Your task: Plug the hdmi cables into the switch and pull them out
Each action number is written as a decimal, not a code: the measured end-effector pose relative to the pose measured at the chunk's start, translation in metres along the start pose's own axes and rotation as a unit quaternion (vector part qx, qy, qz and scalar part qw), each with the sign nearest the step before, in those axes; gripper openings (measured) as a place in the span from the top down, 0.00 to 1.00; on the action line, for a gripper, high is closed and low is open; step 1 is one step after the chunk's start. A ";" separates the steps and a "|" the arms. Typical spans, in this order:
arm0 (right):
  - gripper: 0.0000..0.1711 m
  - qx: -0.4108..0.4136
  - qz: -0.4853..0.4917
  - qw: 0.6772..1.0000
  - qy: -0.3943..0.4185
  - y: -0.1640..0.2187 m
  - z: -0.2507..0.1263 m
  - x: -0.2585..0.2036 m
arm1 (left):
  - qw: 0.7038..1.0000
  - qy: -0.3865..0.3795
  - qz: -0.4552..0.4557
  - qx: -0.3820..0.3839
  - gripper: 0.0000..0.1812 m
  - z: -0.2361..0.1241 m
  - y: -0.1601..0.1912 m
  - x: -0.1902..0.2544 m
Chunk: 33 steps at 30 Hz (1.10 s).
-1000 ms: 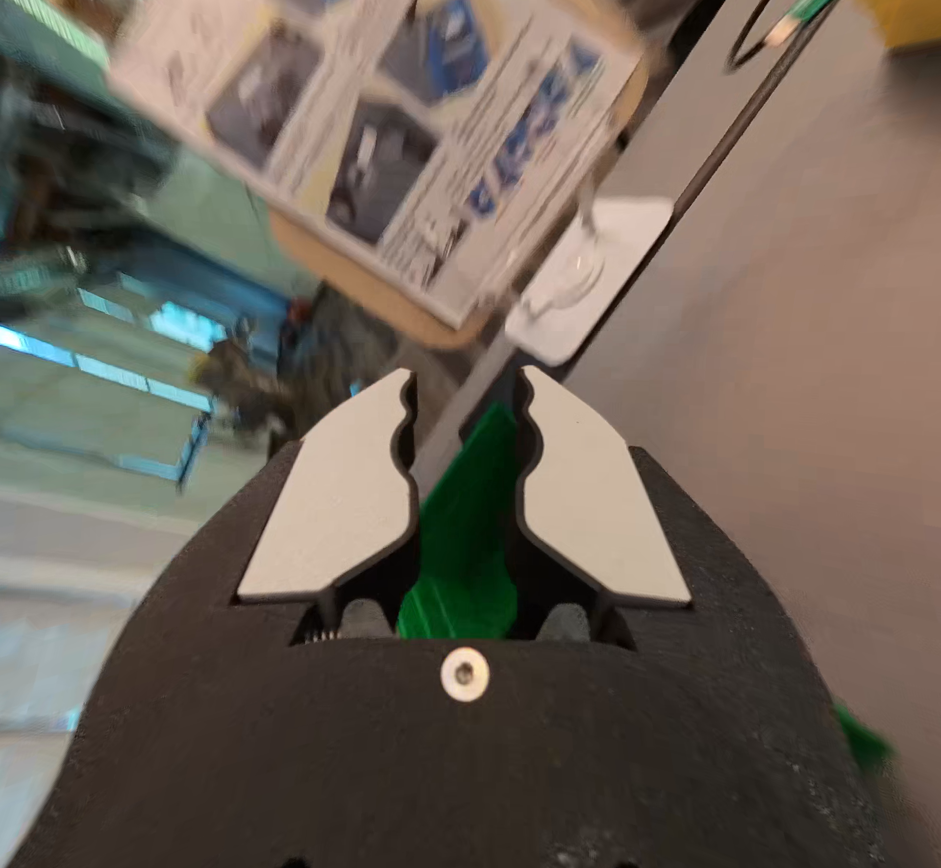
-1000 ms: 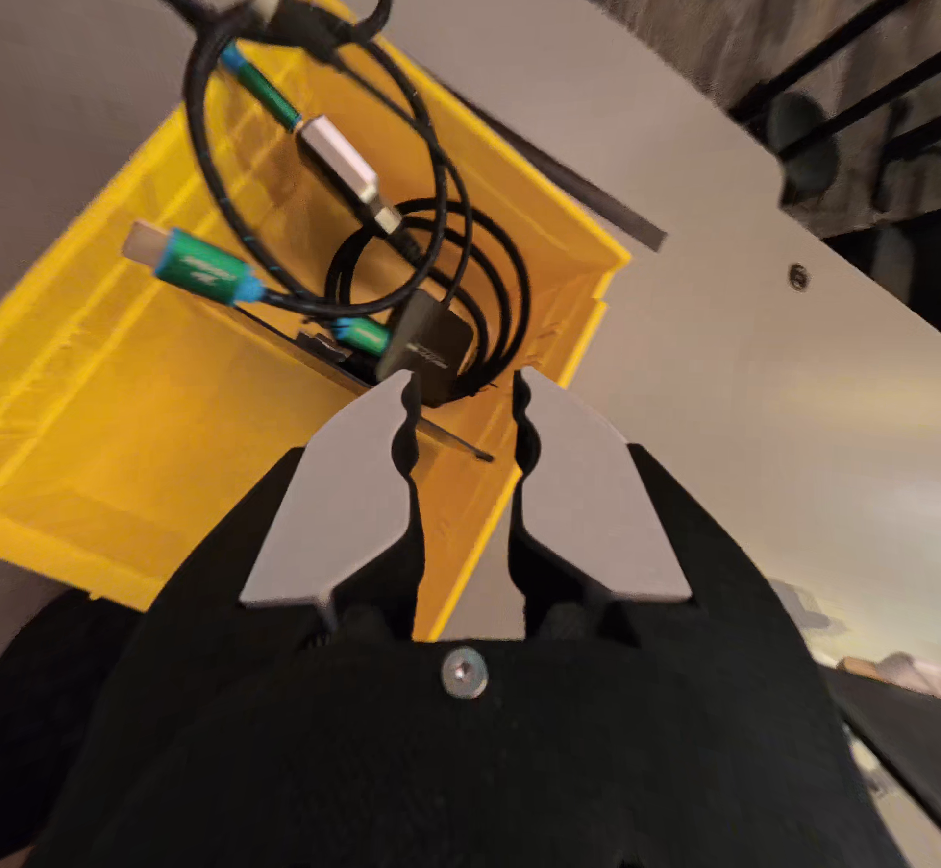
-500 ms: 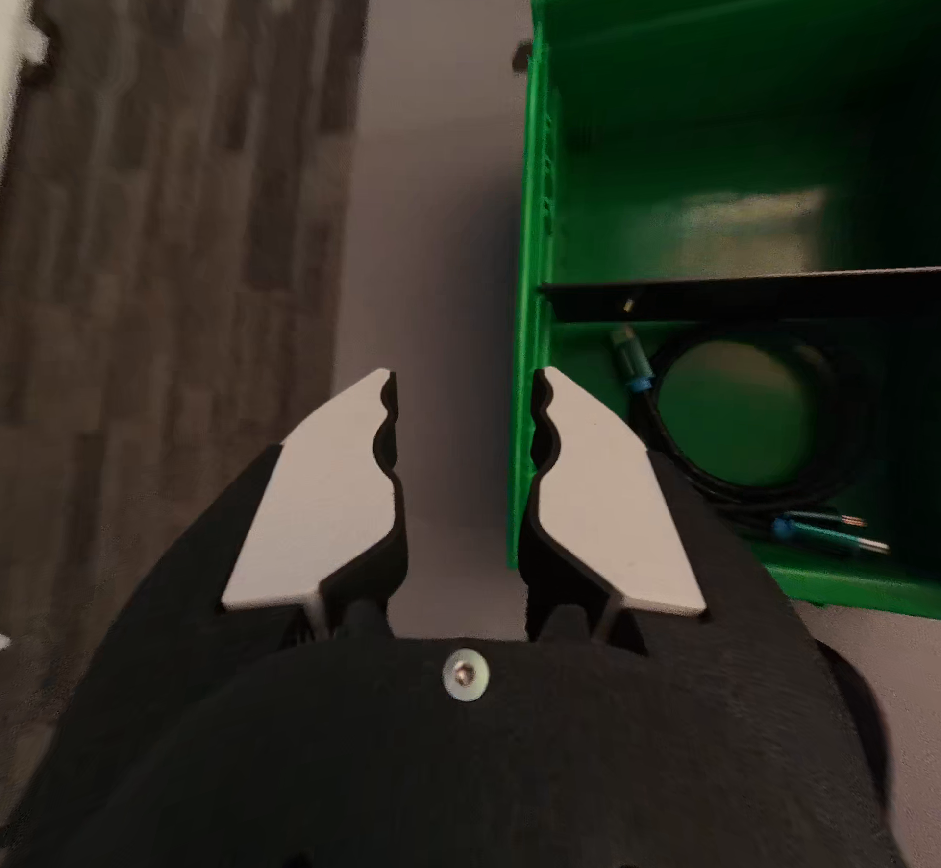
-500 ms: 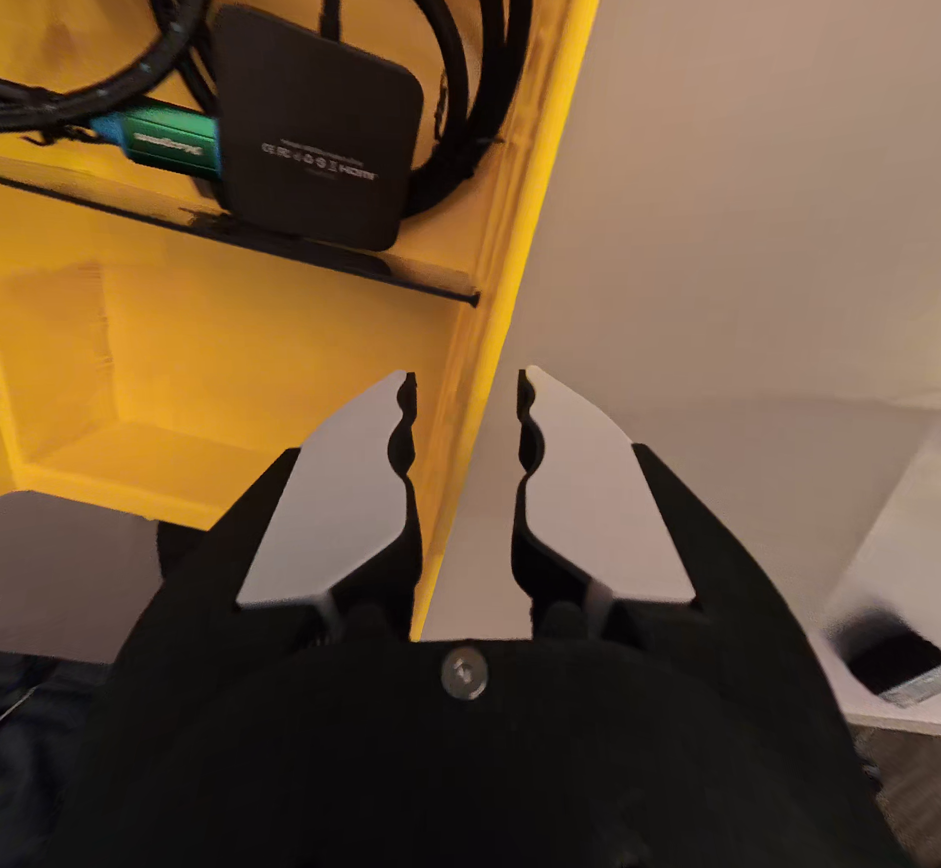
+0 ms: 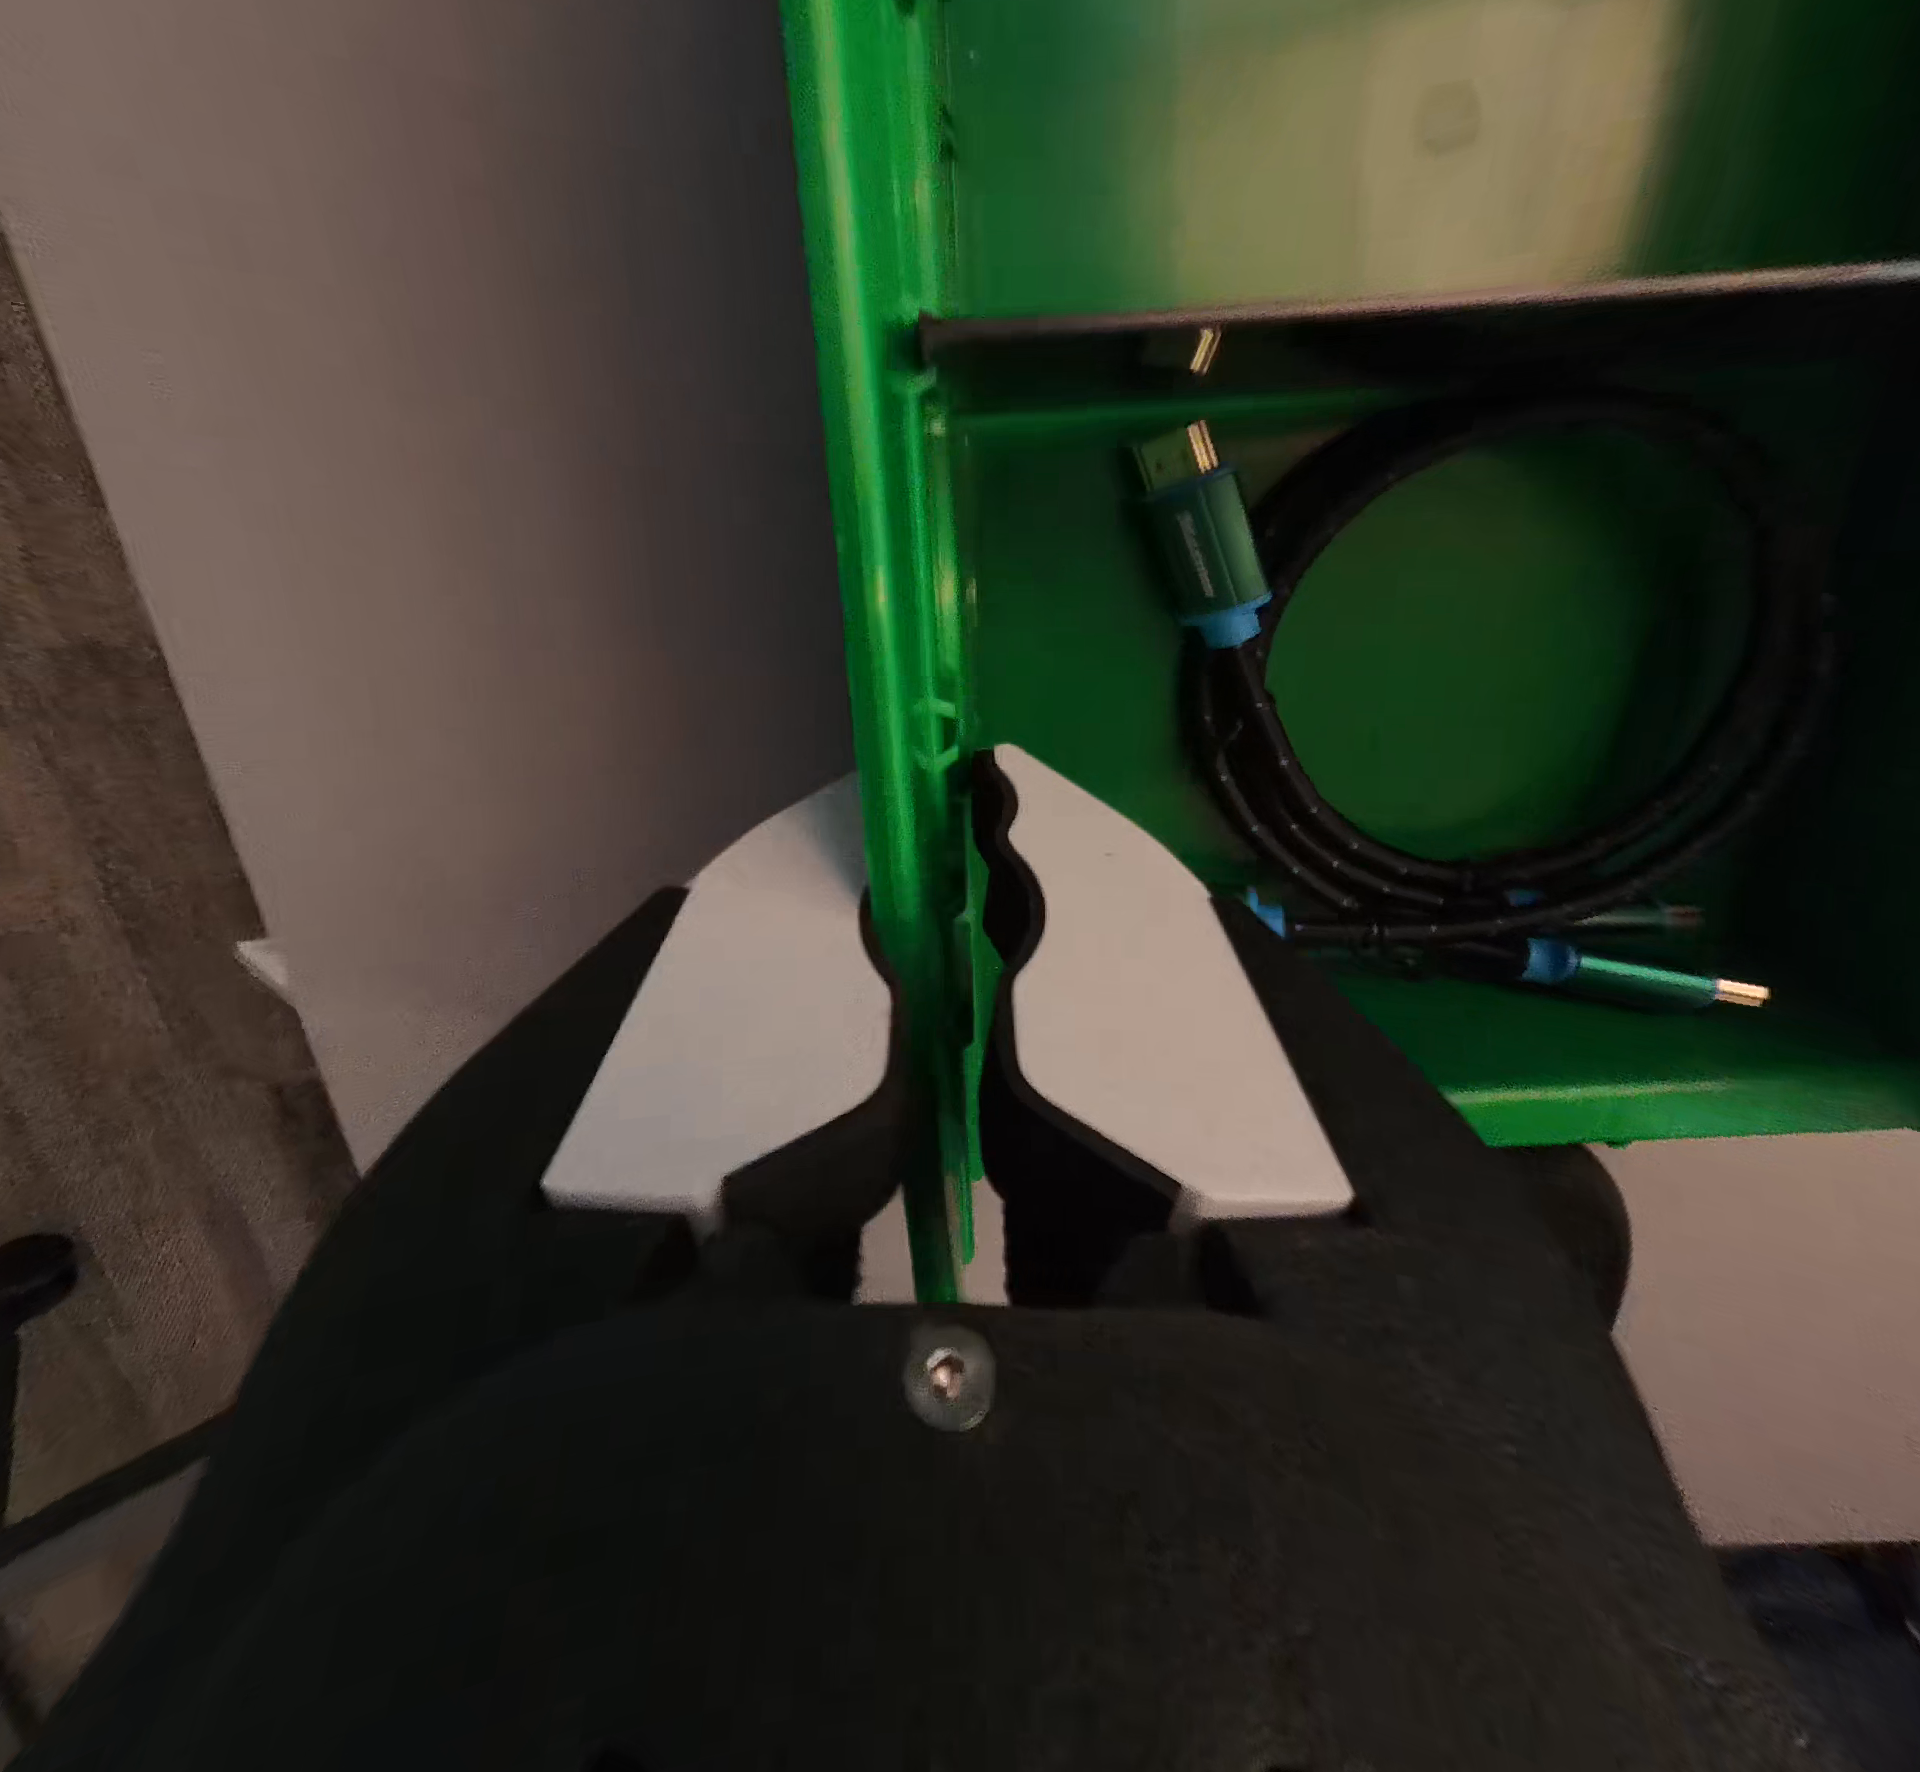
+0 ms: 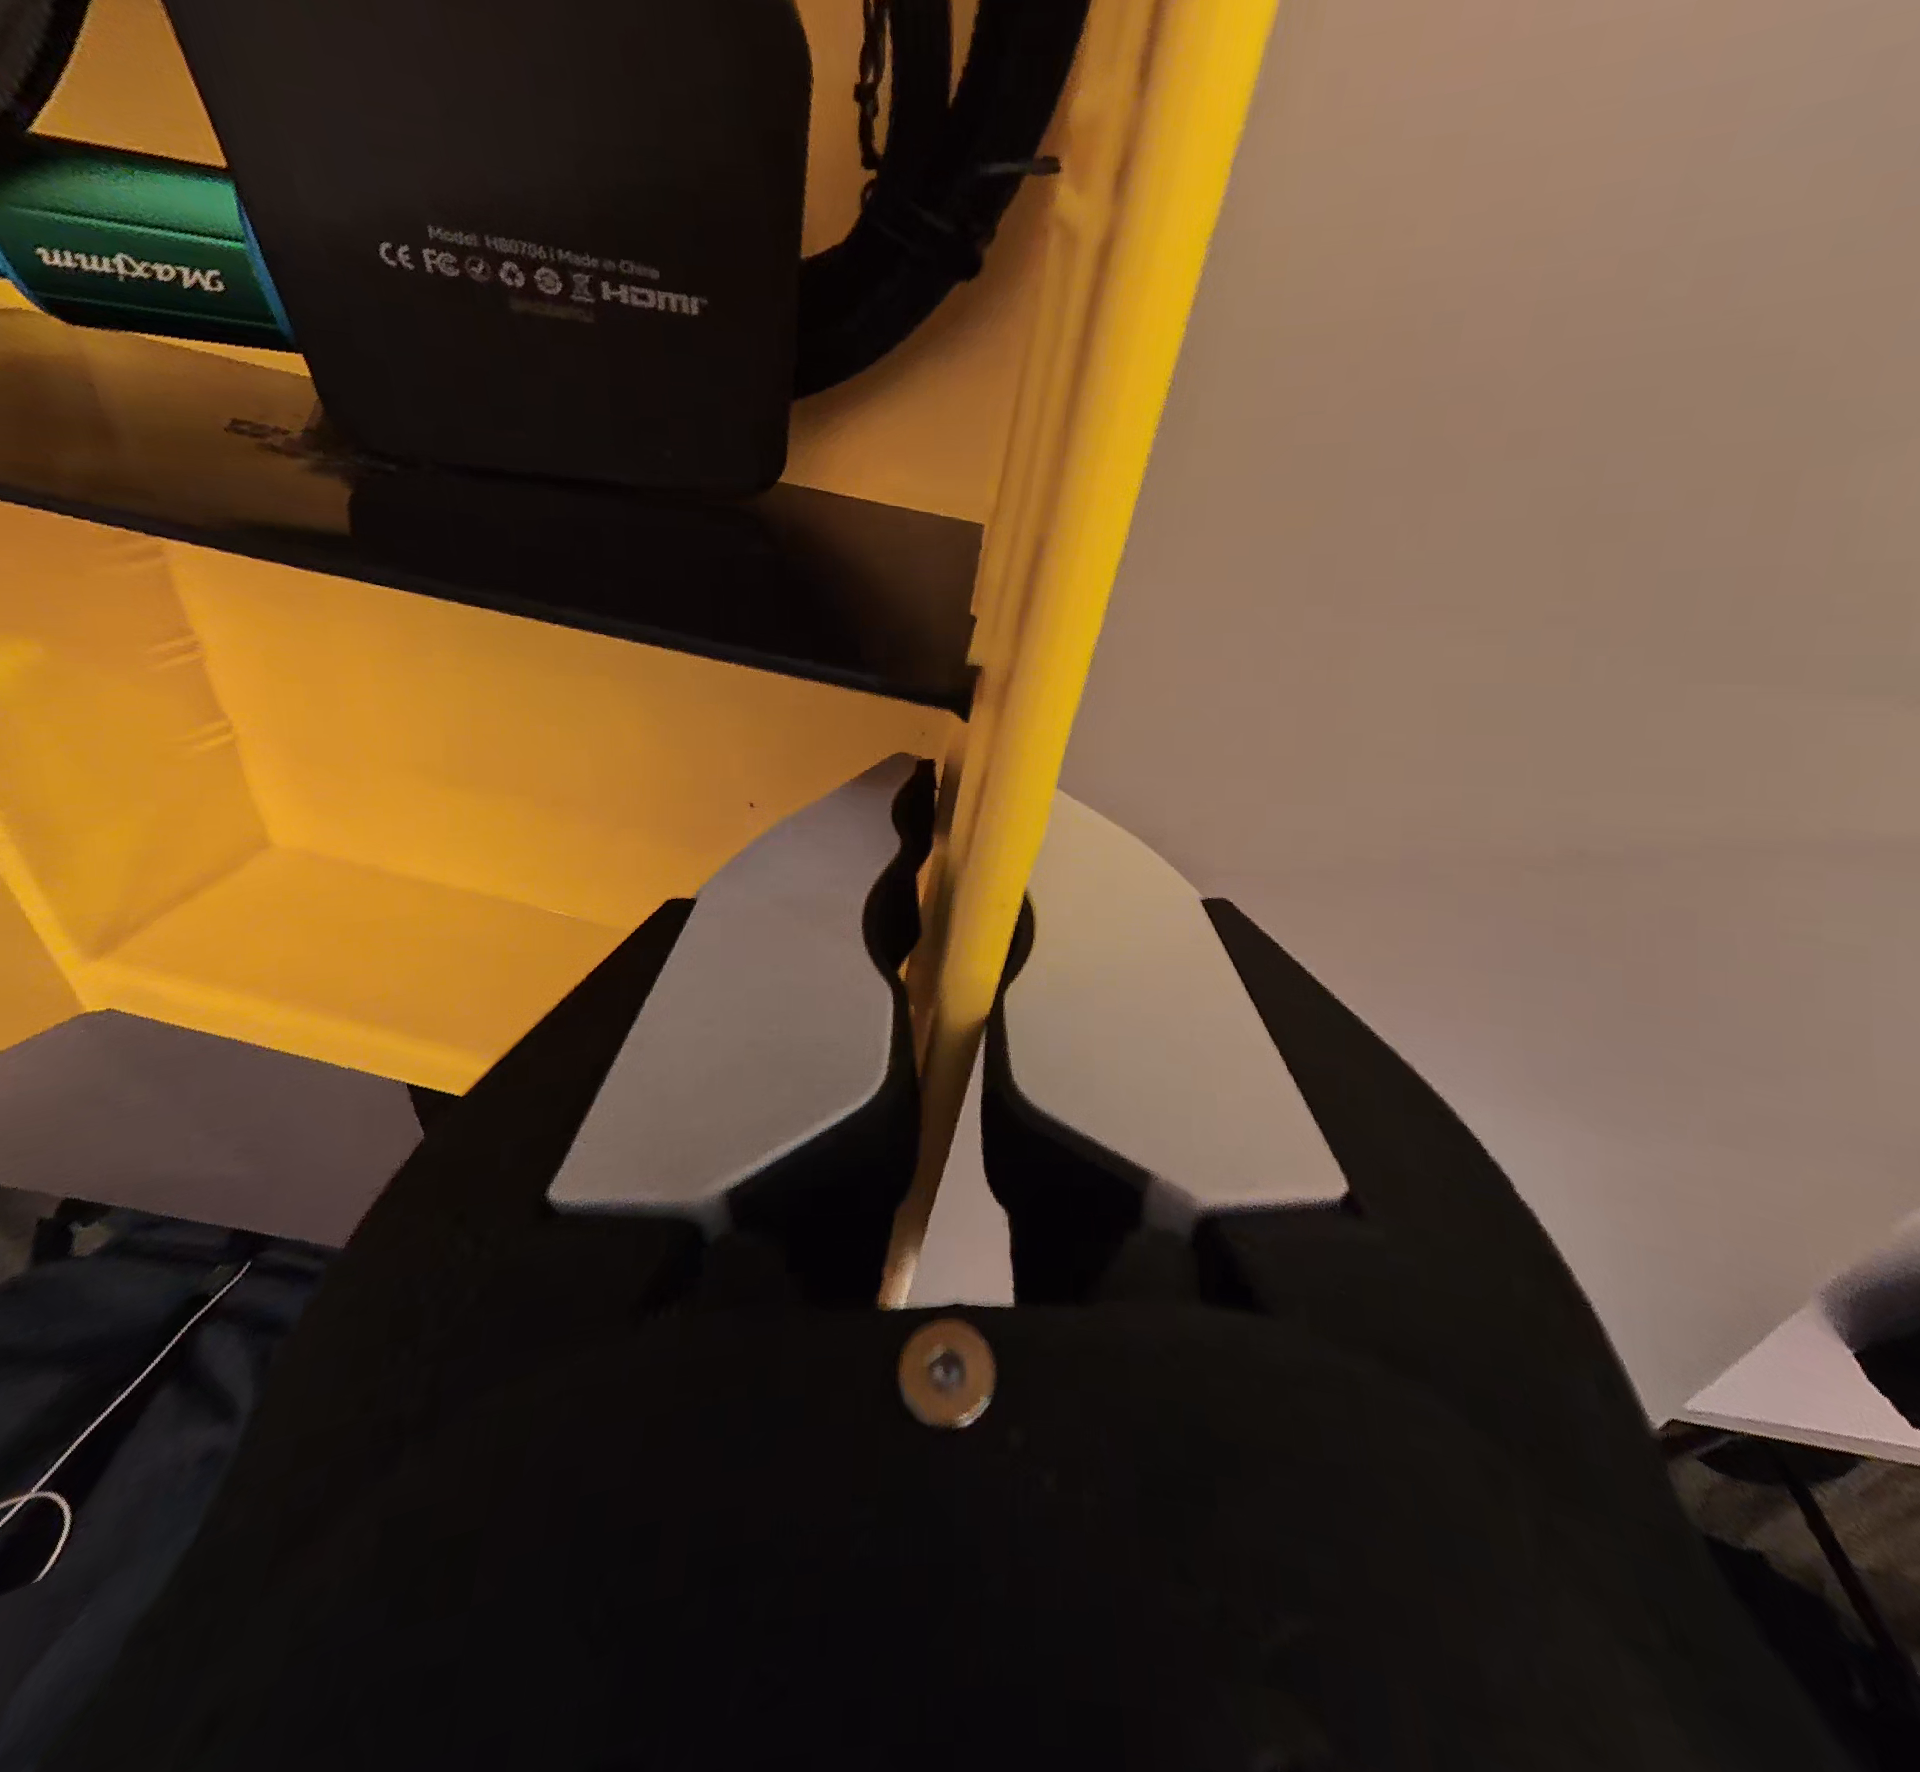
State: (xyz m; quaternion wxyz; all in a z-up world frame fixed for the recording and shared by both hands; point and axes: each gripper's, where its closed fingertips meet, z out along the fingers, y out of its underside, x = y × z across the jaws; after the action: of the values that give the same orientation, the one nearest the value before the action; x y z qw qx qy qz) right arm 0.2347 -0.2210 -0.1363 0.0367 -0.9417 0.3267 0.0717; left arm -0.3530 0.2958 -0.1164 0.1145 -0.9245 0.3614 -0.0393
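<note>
In the left wrist view a green bin (image 5: pixel 1351 112) holds a coiled black HDMI cable (image 5: pixel 1507 849) with a green and blue plug (image 5: pixel 1200 548) and a second plug (image 5: pixel 1642 979). My left gripper (image 5: pixel 940 787) is shut on the bin's left wall (image 5: pixel 894 475), one finger outside, one inside. In the right wrist view a yellow bin (image 6: pixel 312 839) holds the black HDMI switch (image 6: pixel 520 164), a green plug (image 6: pixel 125 257) and a black cable coil (image 6: pixel 935 112). My right gripper (image 6: pixel 977 787) is shut on its right wall (image 6: pixel 1143 268).
Each bin has a black divider across it, in the green one (image 5: pixel 1455 309) and in the yellow one (image 6: pixel 623 569). Both bins stand on a grey table (image 5: pixel 468 372), also in the right wrist view (image 6: pixel 1507 475). Wood-look floor (image 5: pixel 104 891) lies past the table's left edge. There is about 80 cm between the tips of the two grippers.
Both grippers came down to their bins from a swinging approach. Half a second ago they were open over the walls; now the jaws have closed on the green wall and the yellow wall.
</note>
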 end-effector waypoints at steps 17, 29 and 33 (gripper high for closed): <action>0.94 -0.019 -0.106 0.994 -0.012 -0.039 0.018 -0.116 | 0.971 -0.019 0.214 -0.107 0.88 0.000 0.002 0.119; 0.92 -0.064 -0.140 0.988 -0.025 -0.022 0.022 -0.152 | 0.953 0.026 0.236 -0.189 0.81 -0.013 0.041 0.174; 0.88 -0.070 -0.138 0.986 -0.067 -0.021 0.019 -0.156 | 0.951 0.064 0.229 -0.199 0.83 -0.021 0.048 0.175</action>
State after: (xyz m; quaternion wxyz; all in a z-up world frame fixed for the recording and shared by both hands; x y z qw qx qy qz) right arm 0.1245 -0.1077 -0.1297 0.0020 -0.9712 0.1842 0.1511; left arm -0.2594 0.1388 -0.1092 -0.0891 -0.8162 0.5708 0.0017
